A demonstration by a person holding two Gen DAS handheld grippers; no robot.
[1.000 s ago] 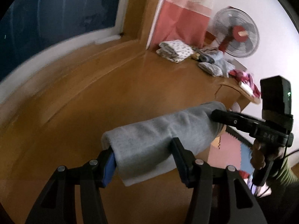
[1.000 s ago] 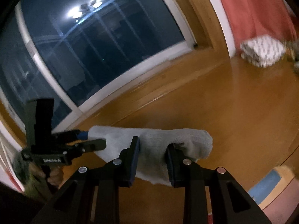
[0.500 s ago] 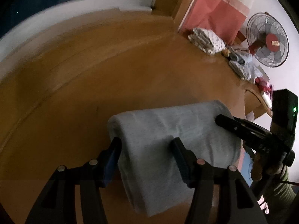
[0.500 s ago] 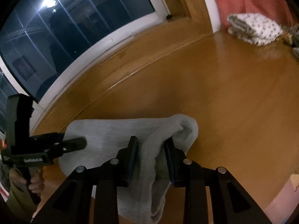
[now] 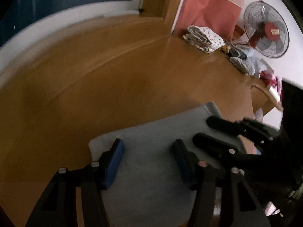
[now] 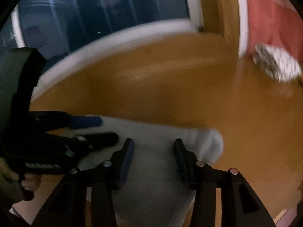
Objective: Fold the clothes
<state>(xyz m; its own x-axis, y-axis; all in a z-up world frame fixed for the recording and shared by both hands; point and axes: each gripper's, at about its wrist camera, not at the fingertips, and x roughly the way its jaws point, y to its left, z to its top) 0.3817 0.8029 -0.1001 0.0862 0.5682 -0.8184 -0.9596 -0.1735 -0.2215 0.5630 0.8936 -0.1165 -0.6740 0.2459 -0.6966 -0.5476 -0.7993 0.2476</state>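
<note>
A glossy wooden table (image 5: 132, 79) carries a grey garment (image 5: 151, 162) and folded clothes (image 5: 204, 37).

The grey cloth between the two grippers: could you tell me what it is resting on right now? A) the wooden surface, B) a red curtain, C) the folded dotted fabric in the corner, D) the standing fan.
A: the grey cloth lies flat on the wooden surface, far from the folded dotted fabric, the red curtain and the standing fan by the wall.

Grey cloth (image 5: 151, 151) down on the tabletop (image 5: 132, 75)
Folded, pale grey, lying flat at the near edge, one end rounded.
</note>
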